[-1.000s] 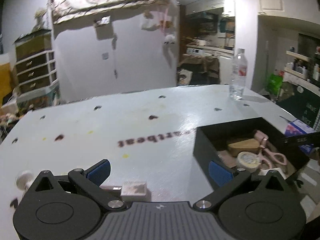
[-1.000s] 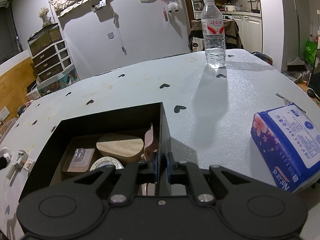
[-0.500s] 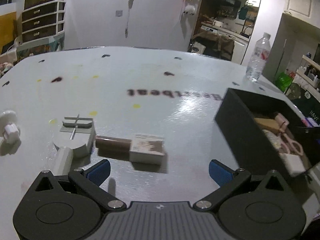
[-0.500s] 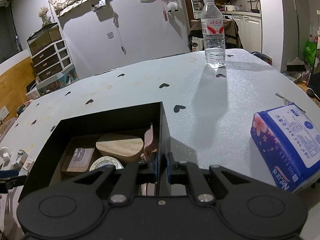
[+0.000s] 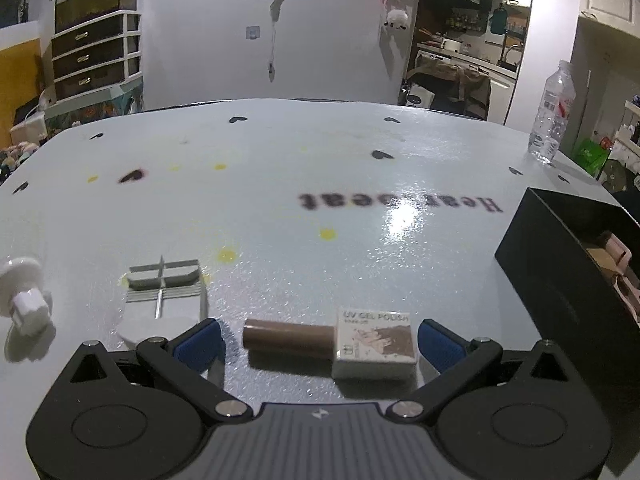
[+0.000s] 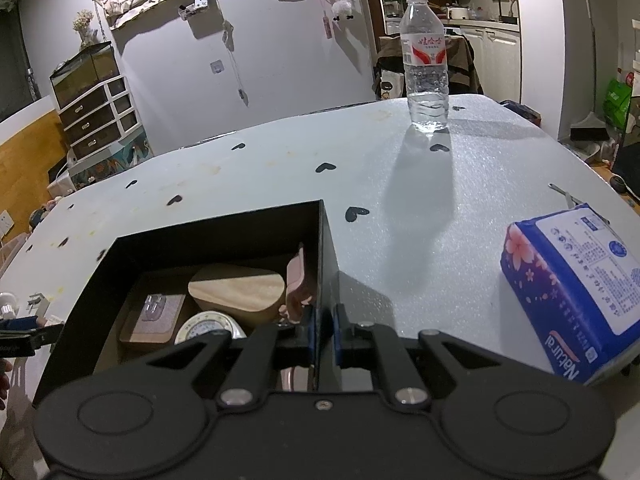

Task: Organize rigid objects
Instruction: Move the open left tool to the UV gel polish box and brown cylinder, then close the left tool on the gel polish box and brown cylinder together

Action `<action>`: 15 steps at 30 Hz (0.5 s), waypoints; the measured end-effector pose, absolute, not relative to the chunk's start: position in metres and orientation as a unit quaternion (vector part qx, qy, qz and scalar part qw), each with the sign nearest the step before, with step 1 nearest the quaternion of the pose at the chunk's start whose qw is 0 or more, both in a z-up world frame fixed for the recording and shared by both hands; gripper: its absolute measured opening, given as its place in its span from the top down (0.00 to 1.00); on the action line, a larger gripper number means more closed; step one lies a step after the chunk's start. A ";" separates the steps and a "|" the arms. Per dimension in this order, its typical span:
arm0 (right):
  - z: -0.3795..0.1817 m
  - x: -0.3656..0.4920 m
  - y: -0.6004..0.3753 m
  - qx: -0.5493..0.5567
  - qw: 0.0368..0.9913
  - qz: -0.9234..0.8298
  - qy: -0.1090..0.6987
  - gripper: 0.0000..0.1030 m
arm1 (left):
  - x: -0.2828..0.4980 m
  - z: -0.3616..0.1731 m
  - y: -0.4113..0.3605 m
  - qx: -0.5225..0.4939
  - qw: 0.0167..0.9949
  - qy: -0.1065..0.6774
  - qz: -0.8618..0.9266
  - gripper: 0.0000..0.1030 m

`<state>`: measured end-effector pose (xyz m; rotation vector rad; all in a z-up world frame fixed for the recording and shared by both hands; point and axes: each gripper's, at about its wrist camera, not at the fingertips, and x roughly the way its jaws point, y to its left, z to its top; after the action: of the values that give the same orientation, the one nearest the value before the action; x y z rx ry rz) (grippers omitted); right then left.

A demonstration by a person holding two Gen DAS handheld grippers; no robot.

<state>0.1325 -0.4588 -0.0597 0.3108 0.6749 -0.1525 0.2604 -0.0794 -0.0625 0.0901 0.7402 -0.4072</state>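
On the pale heart-printed table [image 5: 320, 184], the spread left gripper [image 5: 318, 344] flanks a brown-capped gel polish bottle [image 5: 332, 342] at lower centre; the right gripper [image 6: 324, 330] pinches the open black box's wall [image 6: 326, 264].

Left wrist view: low over the pale heart-printed counter [image 5: 360, 184], facing the wall.
Right wrist view: close above the open black box [image 6: 328, 264].
Shared: box, clear plastic water bottle [image 6: 426, 68].
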 end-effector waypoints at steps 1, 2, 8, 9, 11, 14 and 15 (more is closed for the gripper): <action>-0.060 0.133 -0.459 0.151 0.929 -0.075 0.330 0.91 | 0.260 -0.063 -0.081 0.044 0.911 0.358 -0.201 0.02; -0.060 0.133 -0.458 0.152 0.929 -0.075 0.330 0.91 | 0.259 -0.062 -0.083 0.048 0.911 0.357 -0.202 0.04; -0.060 0.133 -0.458 0.151 0.929 -0.076 0.330 0.91 | 0.256 -0.061 -0.086 0.065 0.914 0.352 -0.192 0.17; -0.060 0.133 -0.458 0.151 0.929 -0.076 0.330 0.91 | 0.255 -0.061 -0.086 0.066 0.914 0.351 -0.191 0.17; -0.060 0.133 -0.458 0.152 0.929 -0.076 0.329 0.92 | 0.254 -0.062 -0.086 0.063 0.916 0.348 -0.188 0.17; -0.060 0.132 -0.458 0.153 0.929 -0.077 0.329 0.92 | 0.251 -0.061 -0.084 0.049 0.918 0.347 -0.188 0.17; -0.060 0.132 -0.458 0.151 0.929 -0.077 0.329 0.92 | 0.249 -0.060 -0.084 0.042 0.918 0.344 -0.191 0.17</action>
<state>0.1321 -0.4577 -0.0598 0.3096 0.6736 -0.1581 0.2494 -0.0837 -0.0603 0.0854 0.7079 -0.3928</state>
